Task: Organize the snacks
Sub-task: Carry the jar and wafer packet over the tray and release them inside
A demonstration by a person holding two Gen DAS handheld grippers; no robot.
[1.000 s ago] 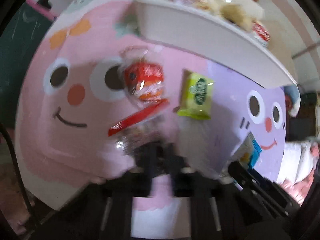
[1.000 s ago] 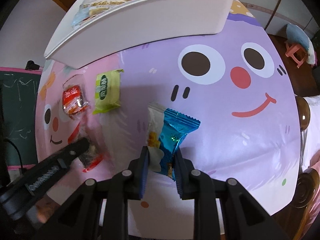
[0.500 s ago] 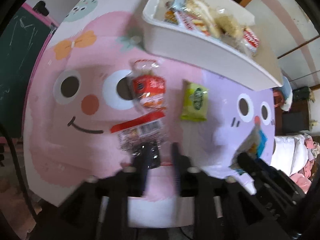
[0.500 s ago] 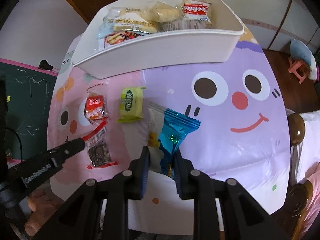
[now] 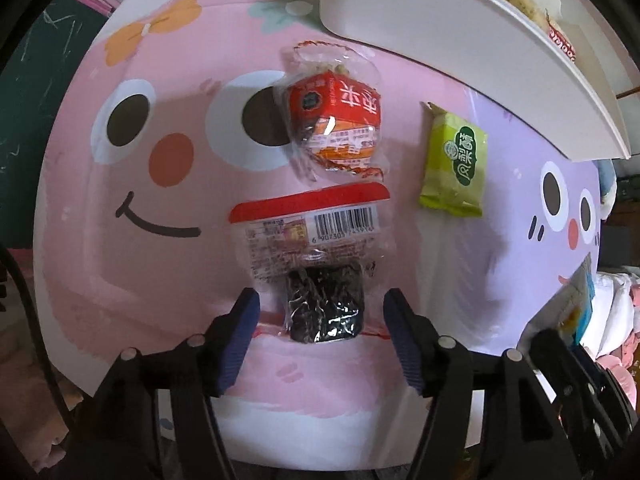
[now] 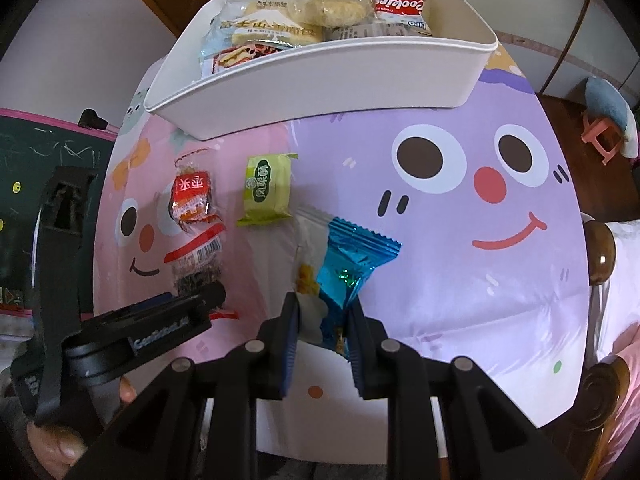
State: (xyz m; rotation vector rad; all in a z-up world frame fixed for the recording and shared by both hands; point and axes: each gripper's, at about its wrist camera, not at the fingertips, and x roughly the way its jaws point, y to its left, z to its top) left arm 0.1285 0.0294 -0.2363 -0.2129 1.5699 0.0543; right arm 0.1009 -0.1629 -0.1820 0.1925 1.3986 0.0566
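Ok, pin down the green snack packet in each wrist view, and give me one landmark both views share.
Left wrist: the green snack packet lies right of centre on the tablecloth, below the white bin.
Right wrist: the green snack packet lies left of centre, below the white bin.
Shared landmark: the red-wrapped snack, lying just to the packet's left in both views.

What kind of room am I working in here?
Probably a home, maybe a child's room: a cartoon-face tablecloth, a chalkboard at the left, a small pink stool and wooden furniture nearby.
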